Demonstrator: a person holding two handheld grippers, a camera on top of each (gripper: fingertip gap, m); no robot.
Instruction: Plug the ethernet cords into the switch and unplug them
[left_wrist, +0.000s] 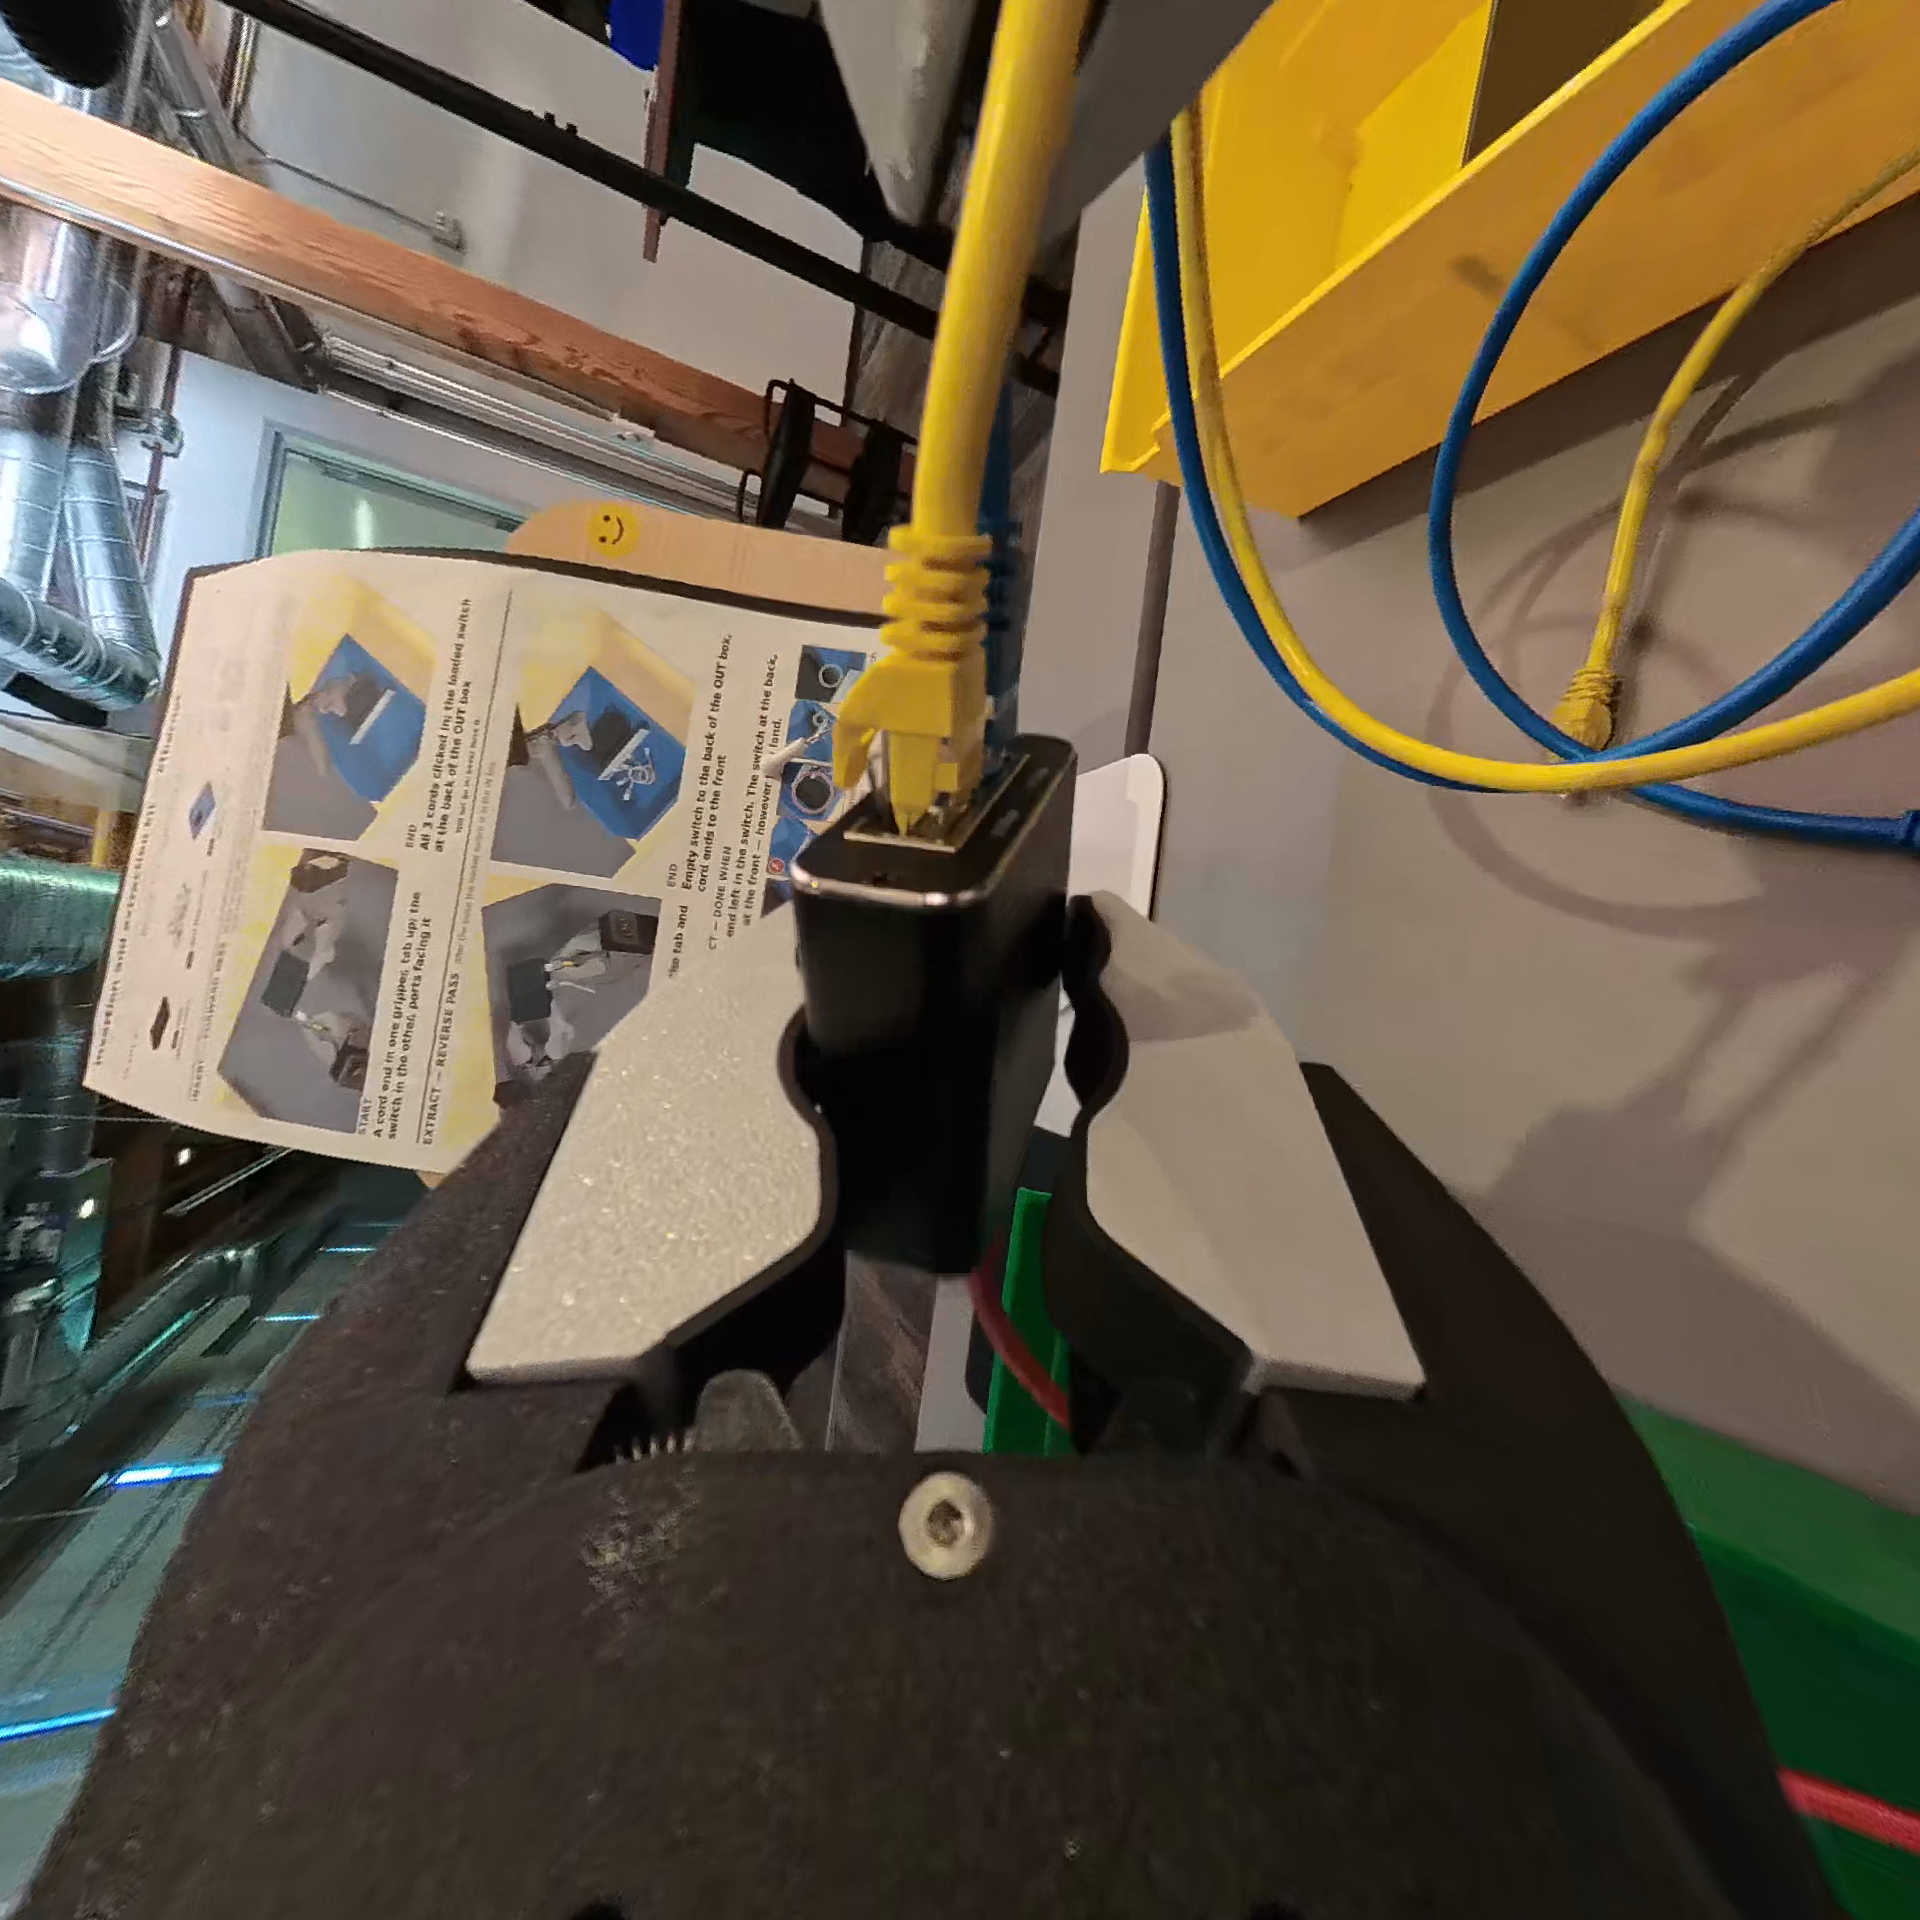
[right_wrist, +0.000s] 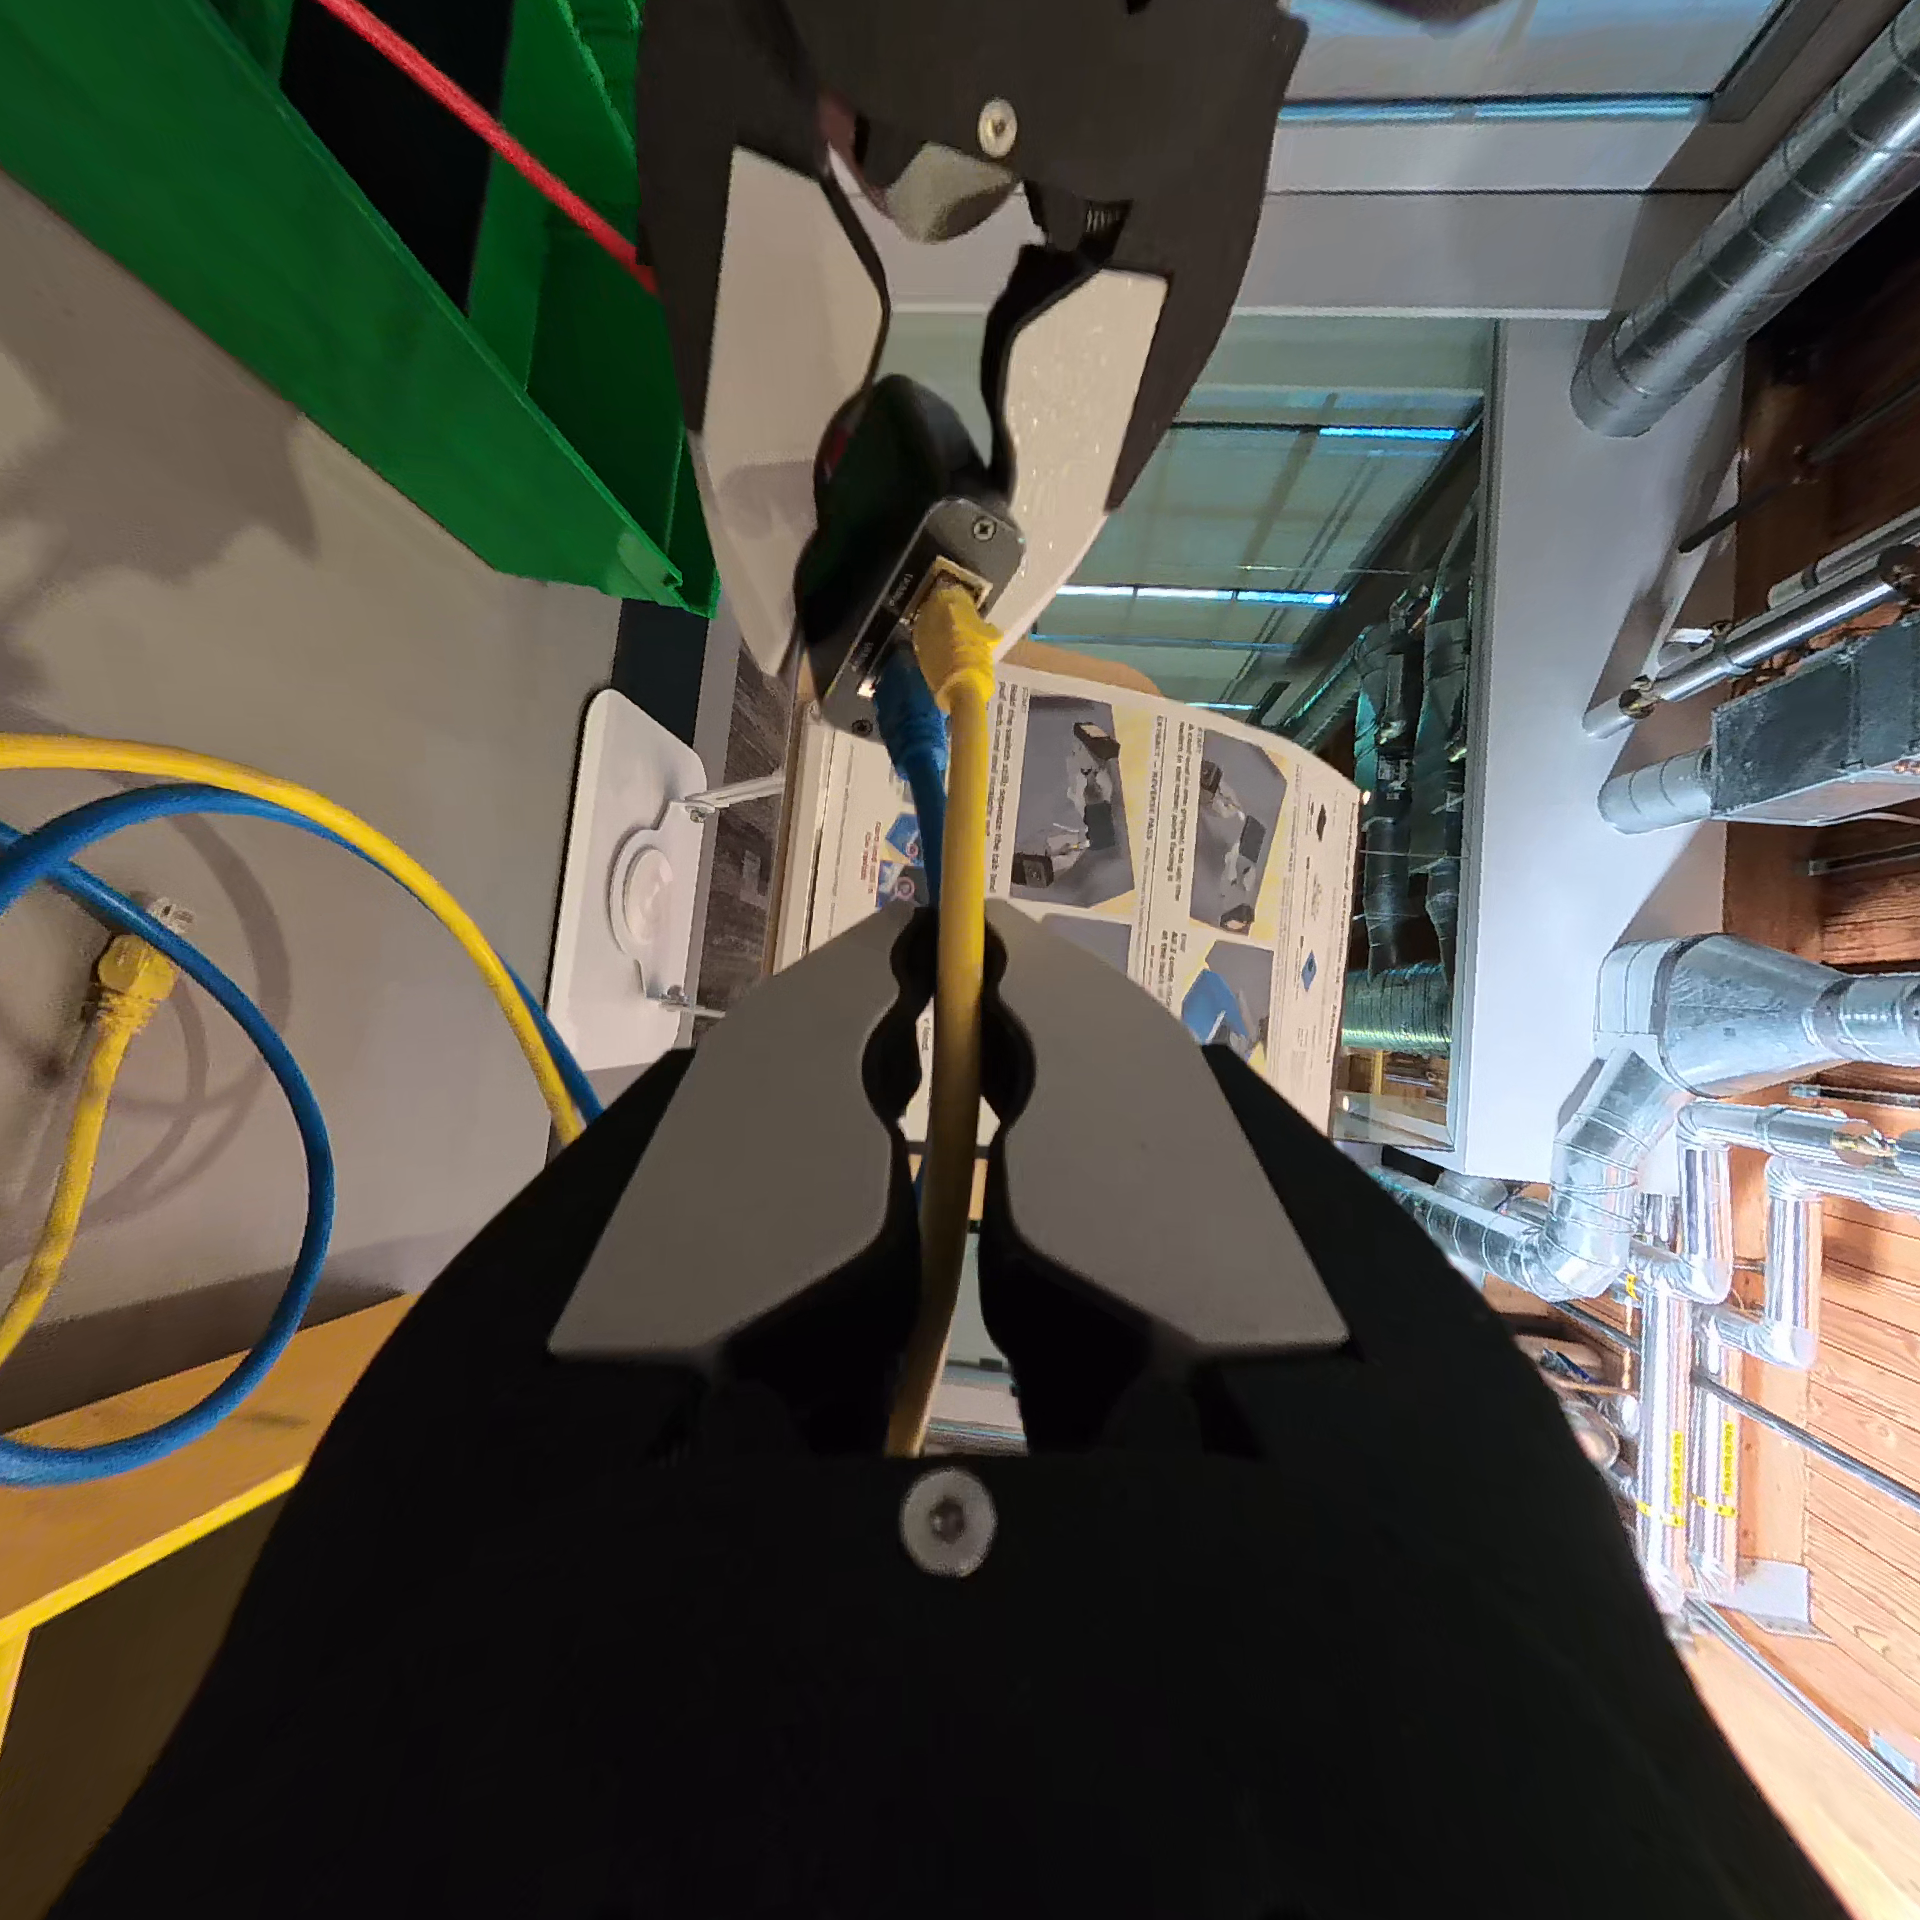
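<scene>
My left gripper (left_wrist: 940, 987) is shut on a black switch (left_wrist: 935, 1039), with a finger pressed on each side. The switch's port face points away from the camera. A yellow ethernet cord (left_wrist: 971, 312) has its plug (left_wrist: 914, 717) in a port on that face, and a blue cord (left_wrist: 1000, 623) sits just behind it. In the right wrist view my right gripper (right_wrist: 951, 925) is shut on the yellow cord (right_wrist: 961, 831) a short way back from its plug (right_wrist: 951, 623). The switch (right_wrist: 883, 520) is held there by the left gripper (right_wrist: 904, 582), and the blue cord (right_wrist: 909, 727) is plugged in beside the yellow one.
A yellow bin (left_wrist: 1455, 260) and a green bin (right_wrist: 312, 260) stand on the grey table (left_wrist: 1558, 1039). Loose yellow and blue cords (left_wrist: 1455, 769) loop on the table, with a free yellow plug (right_wrist: 130, 977). A printed instruction sheet (left_wrist: 416, 831) and a white mount (right_wrist: 634, 873) stand behind. Tip to tip, the grippers are about 9 cm apart.
</scene>
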